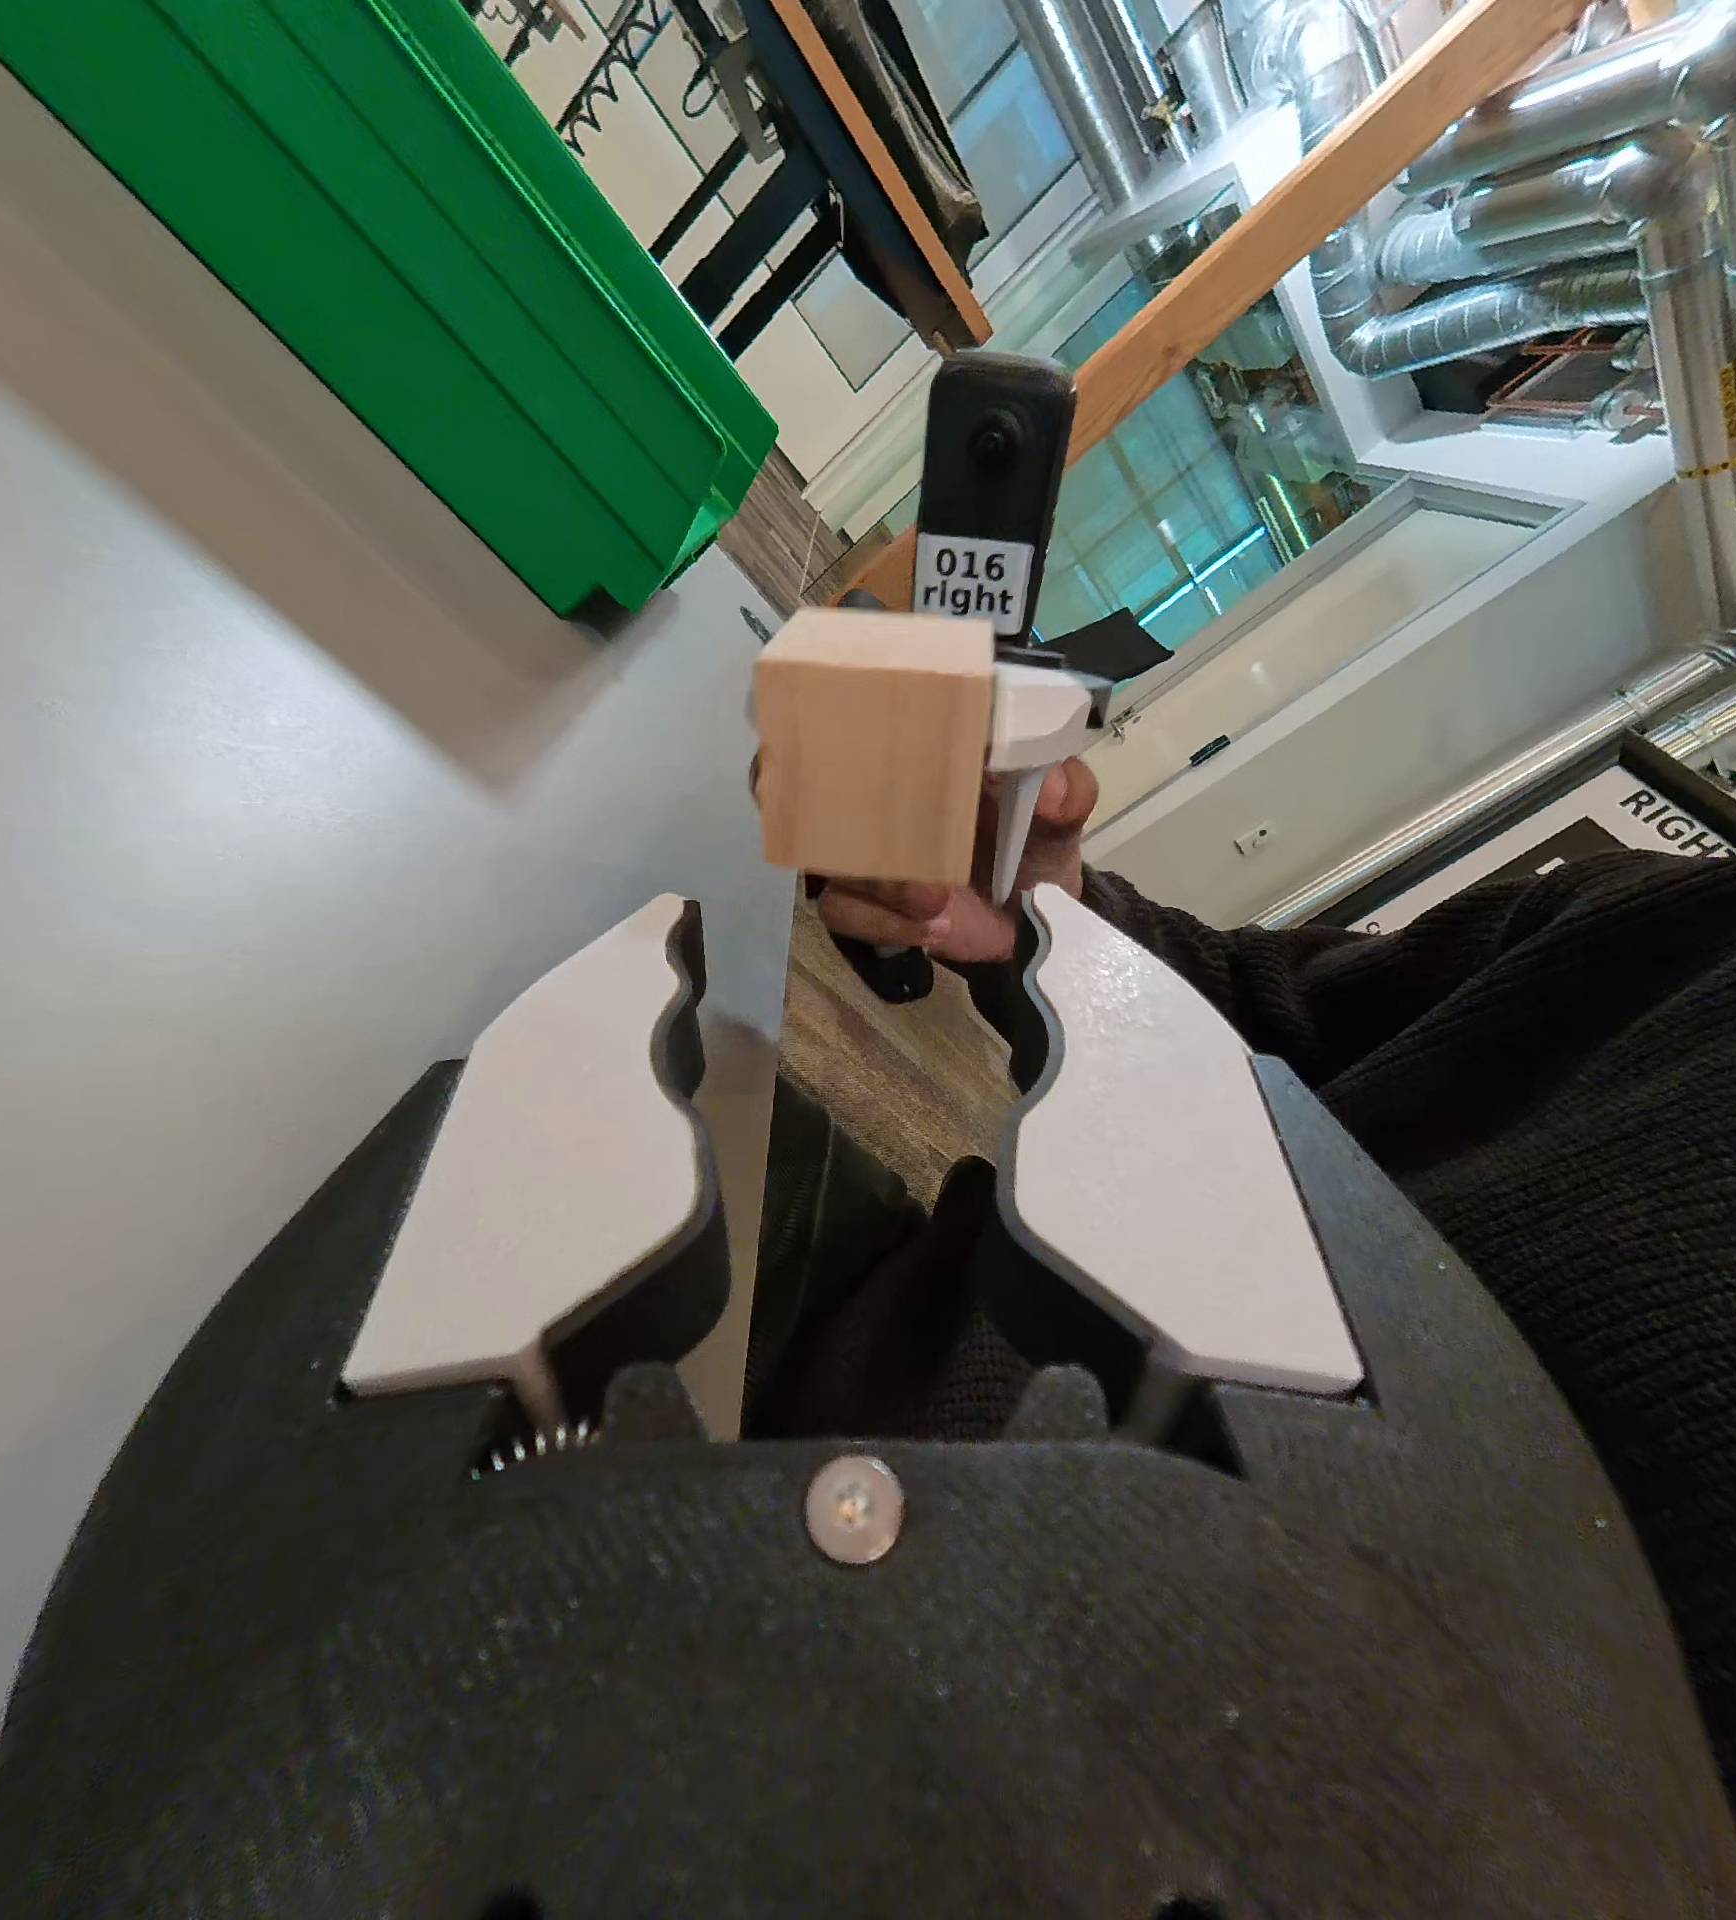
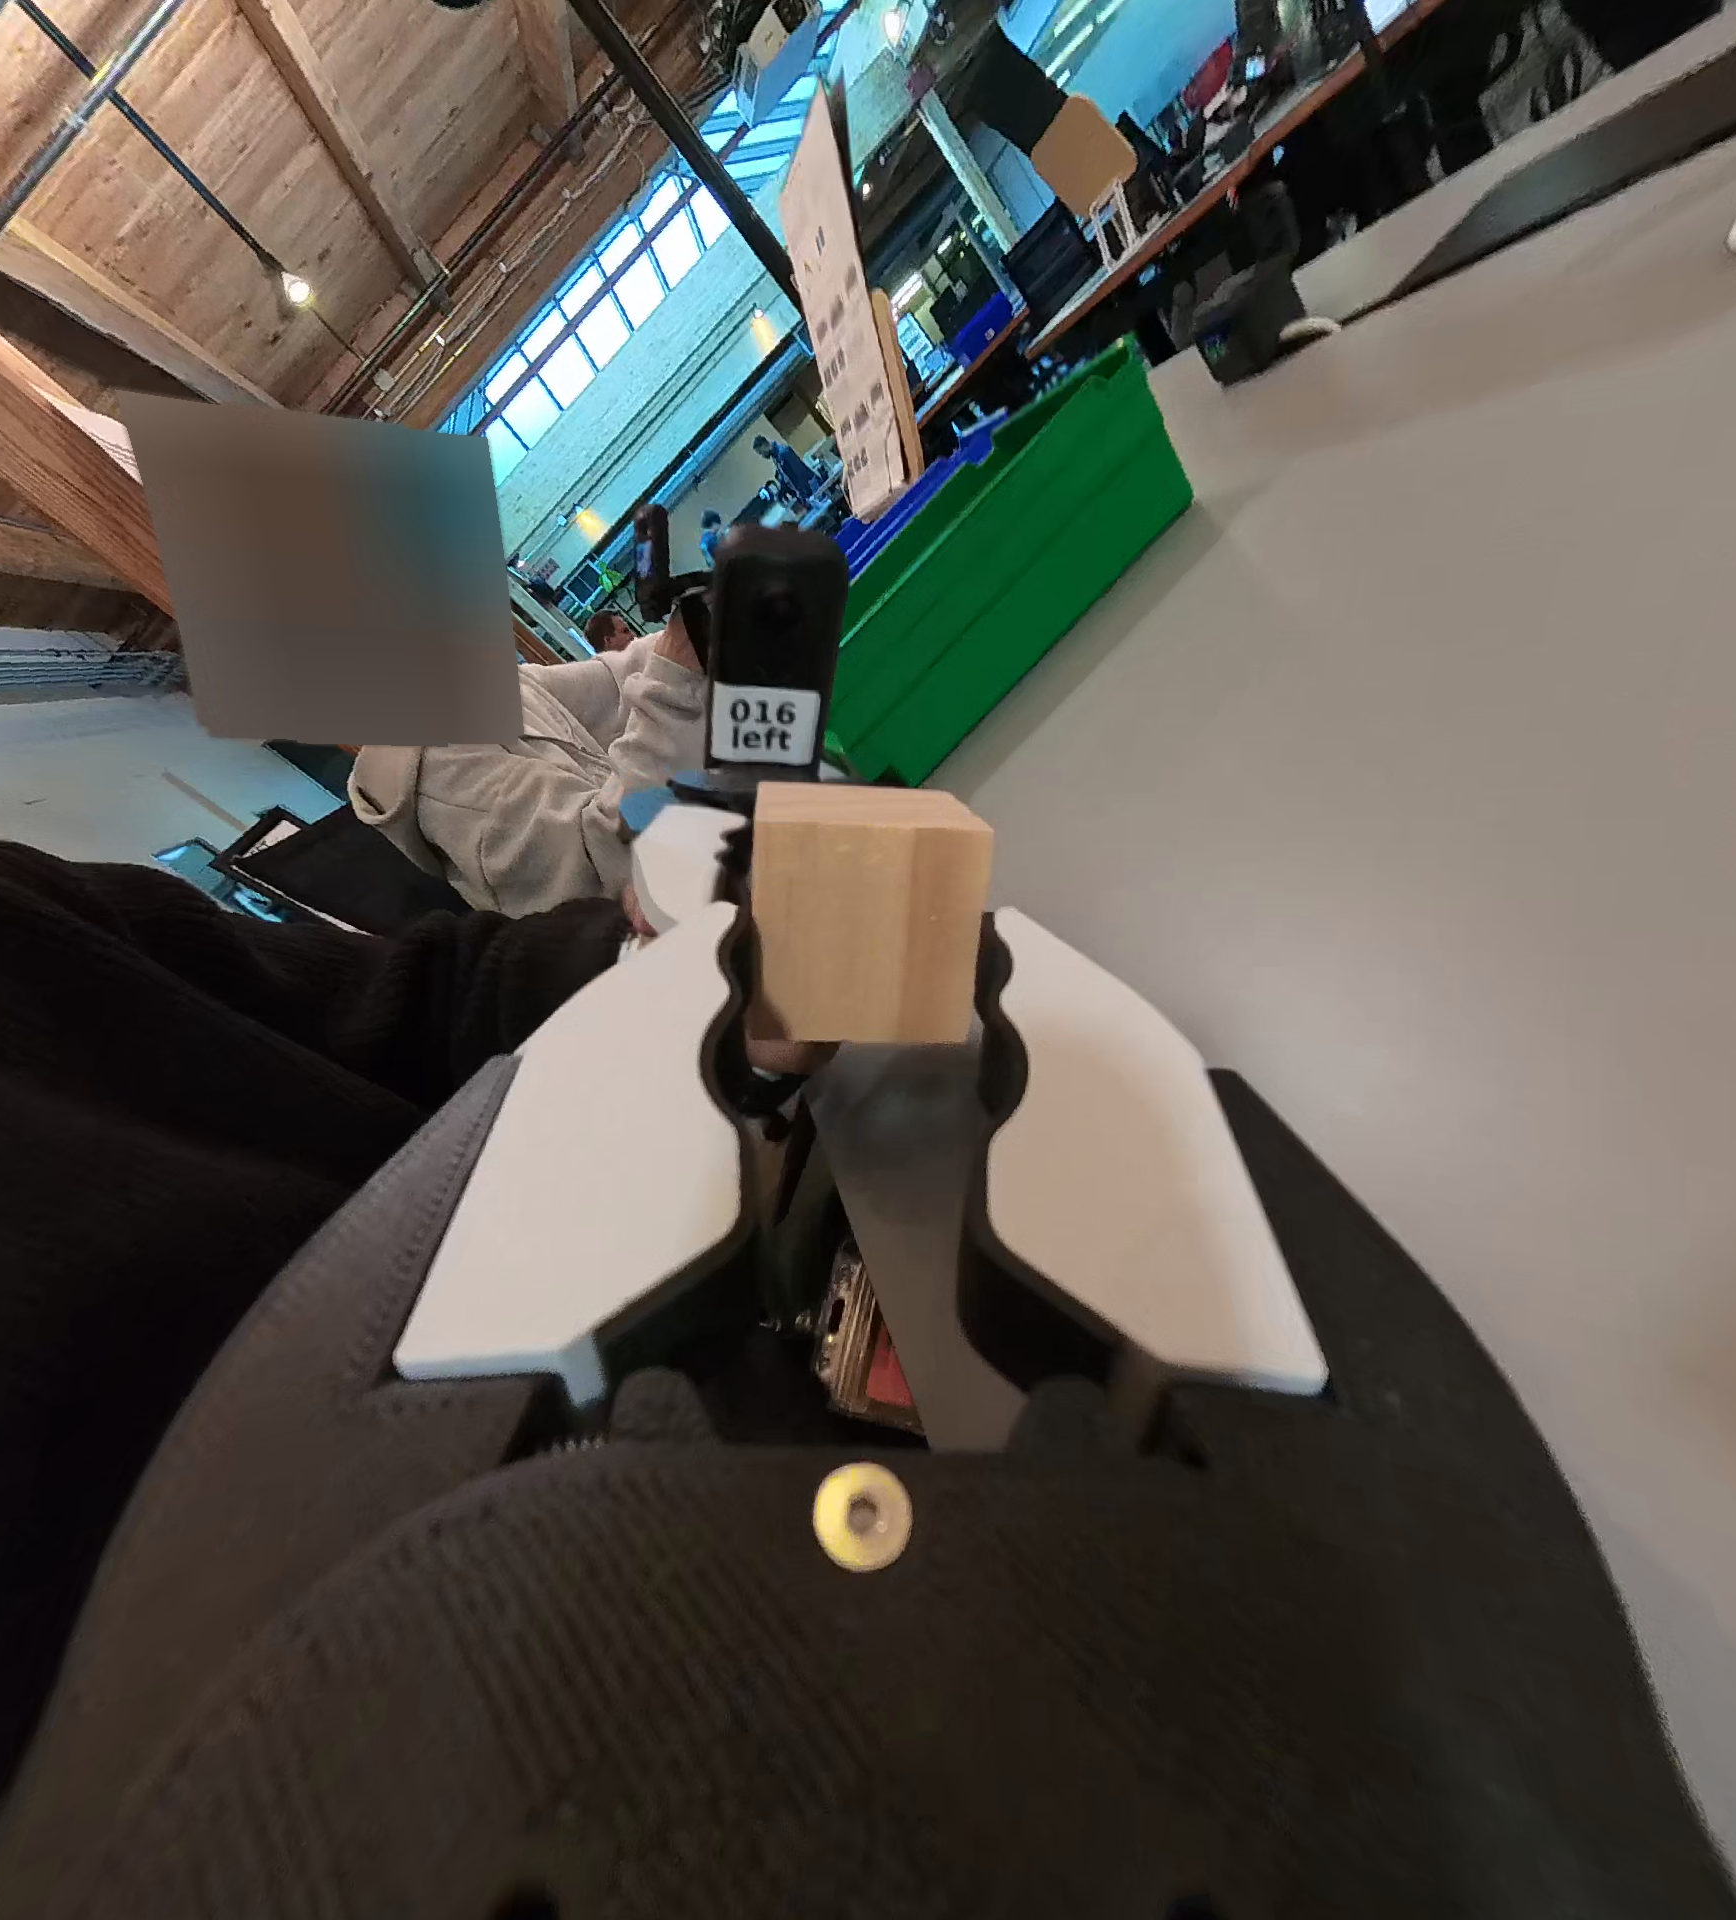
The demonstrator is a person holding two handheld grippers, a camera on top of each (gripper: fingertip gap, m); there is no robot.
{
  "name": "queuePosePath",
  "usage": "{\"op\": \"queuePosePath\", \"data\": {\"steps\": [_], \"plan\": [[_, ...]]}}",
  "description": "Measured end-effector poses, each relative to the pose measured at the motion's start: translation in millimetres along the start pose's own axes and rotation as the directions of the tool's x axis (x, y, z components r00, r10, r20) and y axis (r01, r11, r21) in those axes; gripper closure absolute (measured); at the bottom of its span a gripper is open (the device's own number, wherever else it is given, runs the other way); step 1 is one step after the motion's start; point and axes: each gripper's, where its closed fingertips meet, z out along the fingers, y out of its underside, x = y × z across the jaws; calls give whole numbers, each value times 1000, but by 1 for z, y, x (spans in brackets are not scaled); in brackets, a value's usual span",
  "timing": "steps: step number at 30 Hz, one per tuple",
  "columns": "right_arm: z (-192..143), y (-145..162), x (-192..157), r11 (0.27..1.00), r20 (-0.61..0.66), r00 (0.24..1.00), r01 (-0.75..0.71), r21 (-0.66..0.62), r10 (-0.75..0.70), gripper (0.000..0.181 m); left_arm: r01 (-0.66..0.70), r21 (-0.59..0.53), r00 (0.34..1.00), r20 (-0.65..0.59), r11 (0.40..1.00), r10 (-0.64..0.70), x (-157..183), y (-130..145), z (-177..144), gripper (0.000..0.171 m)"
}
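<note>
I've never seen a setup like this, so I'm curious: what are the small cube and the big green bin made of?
The wooden cube looks like pale, unfinished wood: faint grain lines and matte faces. The green bin is probably moulded plastic: even colour, a smooth slight sheen and a stepped rim.
</note>
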Motion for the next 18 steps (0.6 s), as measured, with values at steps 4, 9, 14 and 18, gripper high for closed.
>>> {"op": "queuePosePath", "data": {"steps": [4,9,14,18], "plan": [[-27,-48,-5,986,-65,987,148,71,-144,139,1,8,1000,-1,1000,-1,-1,-1,-1,114],[-105,-132,27,881,-332,819,460,-106,-468,139,14,12,1000,5,1000,-14,-5,-2,-1,115],[-175,-172,110,563,-260,543,522,-641,-799,139,-2,-8,1000,1,1000,2,-6,1,2,116],[-209,-151,168,361,-77,630,336,-870,-773,139,-25,-26,1000,0,999,25,-7,3,7,116]]}}
